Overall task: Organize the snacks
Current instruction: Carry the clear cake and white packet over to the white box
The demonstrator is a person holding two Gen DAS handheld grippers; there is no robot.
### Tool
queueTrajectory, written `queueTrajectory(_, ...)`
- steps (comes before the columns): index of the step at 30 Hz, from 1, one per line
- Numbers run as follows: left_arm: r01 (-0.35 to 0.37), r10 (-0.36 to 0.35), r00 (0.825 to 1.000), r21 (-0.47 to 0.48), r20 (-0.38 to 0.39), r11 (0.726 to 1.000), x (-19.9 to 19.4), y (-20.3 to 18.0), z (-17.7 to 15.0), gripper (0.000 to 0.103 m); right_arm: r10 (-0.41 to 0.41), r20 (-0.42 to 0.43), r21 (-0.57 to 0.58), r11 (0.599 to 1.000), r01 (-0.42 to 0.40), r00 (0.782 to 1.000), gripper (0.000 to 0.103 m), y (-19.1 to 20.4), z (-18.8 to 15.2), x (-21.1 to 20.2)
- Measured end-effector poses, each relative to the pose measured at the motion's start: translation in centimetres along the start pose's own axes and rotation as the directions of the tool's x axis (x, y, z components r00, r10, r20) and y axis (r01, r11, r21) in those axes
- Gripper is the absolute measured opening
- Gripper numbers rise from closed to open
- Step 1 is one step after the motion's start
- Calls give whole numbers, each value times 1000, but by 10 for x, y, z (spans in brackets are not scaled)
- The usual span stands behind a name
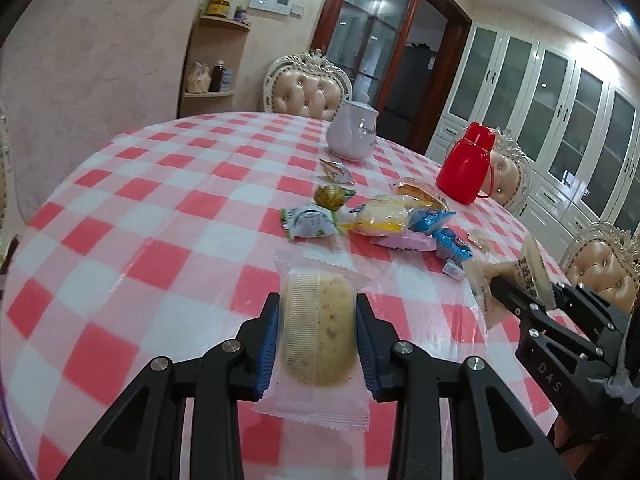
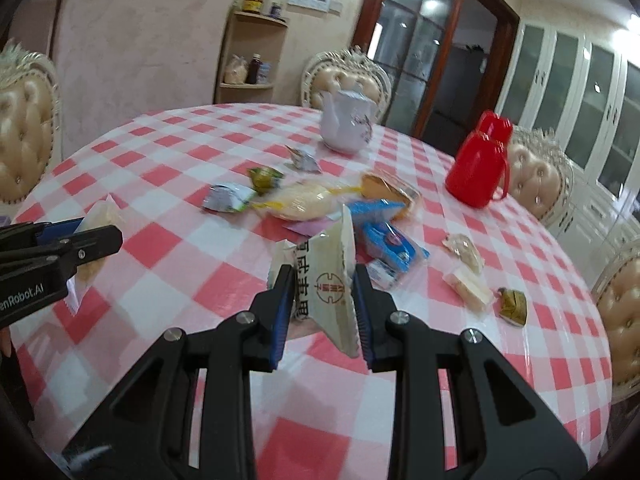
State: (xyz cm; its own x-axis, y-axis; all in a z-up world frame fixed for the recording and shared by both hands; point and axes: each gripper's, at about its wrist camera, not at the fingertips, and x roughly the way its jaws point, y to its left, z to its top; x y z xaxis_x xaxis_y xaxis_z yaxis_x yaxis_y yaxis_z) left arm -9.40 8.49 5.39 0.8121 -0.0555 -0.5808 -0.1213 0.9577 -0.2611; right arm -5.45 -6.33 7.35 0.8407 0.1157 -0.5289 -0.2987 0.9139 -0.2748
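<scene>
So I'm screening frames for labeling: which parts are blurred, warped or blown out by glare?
Left wrist view: the checked tablecloth is smeared by motion, the wrapped cake in the left gripper stays fairly sharp, ceiling lights flare at top right. Right wrist view: the snack pile is soft, the cabinets bow with fisheye distortion.

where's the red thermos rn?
The red thermos stands upright at the table's far right edge in both wrist views, right of the white teapot, beyond the snack pile.

A white teapot (image 1: pixel 352 132) is standing on the checked tablecloth (image 1: pixel 160 216), a red flask (image 1: pixel 466 164) sitting to its right; a tufted chair (image 1: pixel 306 88) is standing just behind the teapot.
</scene>
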Motion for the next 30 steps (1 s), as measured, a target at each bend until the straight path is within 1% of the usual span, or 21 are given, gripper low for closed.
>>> queueTrajectory(3,-4,4,1000,-13,0,1000,-13,12,-5,36,13,25,-29,999,-12,1000,33,21,3,-13)
queueTrajectory(6,-13,13,1000,-24,11,1000,-31,25,-8,36,50,48,-57,997,-47,998,33,45,5,-27)
queueTrajectory(13,-80,82,996,-46,46,996,-81,64,-16,36,147,81,-131,982,-135,986,33,106,8,-56)
queueTrajectory(21,-154,162,985,-108,67,982,-129,123,-34,36,258,83,-229,945,-234,963,33,180,8,-81)
queueTrajectory(30,-219,237,969,-195,73,956,-165,184,-53,36,338,82,-320,900,-296,938,33,247,9,-101)
